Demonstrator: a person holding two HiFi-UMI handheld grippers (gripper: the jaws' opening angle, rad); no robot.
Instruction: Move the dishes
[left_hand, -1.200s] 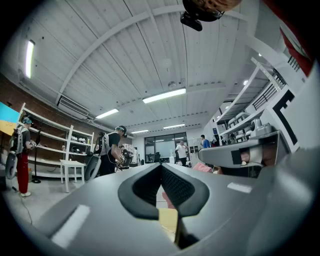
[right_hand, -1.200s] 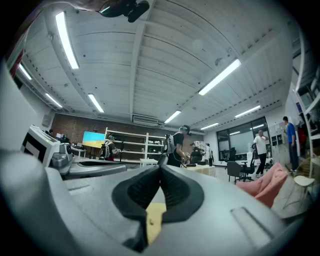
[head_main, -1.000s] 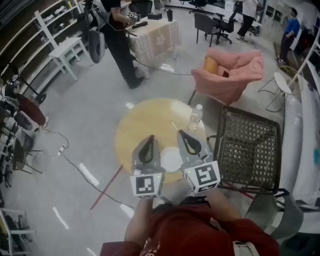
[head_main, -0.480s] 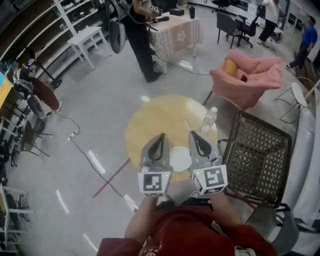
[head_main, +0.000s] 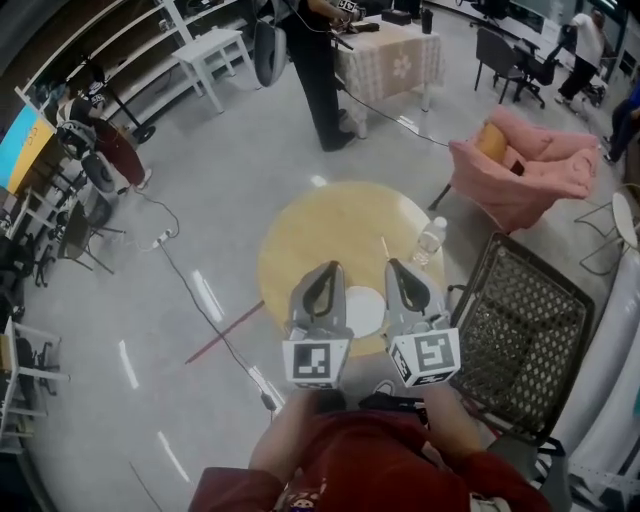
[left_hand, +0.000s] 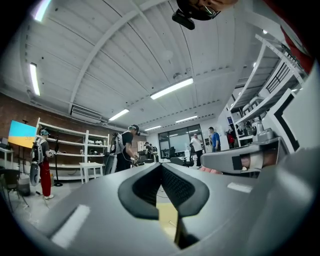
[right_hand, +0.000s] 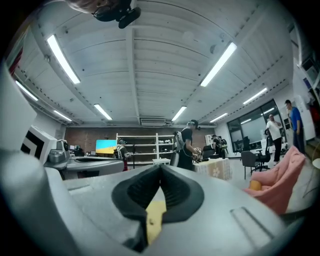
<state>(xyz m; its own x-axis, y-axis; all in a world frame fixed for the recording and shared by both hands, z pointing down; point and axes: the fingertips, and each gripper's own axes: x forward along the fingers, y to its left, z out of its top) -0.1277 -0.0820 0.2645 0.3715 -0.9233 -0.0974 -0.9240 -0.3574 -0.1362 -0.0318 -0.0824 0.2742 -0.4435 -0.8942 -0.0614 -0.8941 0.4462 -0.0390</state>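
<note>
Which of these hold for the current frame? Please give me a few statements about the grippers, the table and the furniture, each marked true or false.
1. The left gripper and the right gripper both have their jaws together, with nothing between them. True.
2. The water bottle lies on its side on the floor. False: it stands upright on the round table, near its right edge.
3. In the head view, a white plate lies on the table, showing between the two grippers. True.
4. The pink armchair stands to the left of the table. False: in the head view it stands beyond the table, to the right.
</note>
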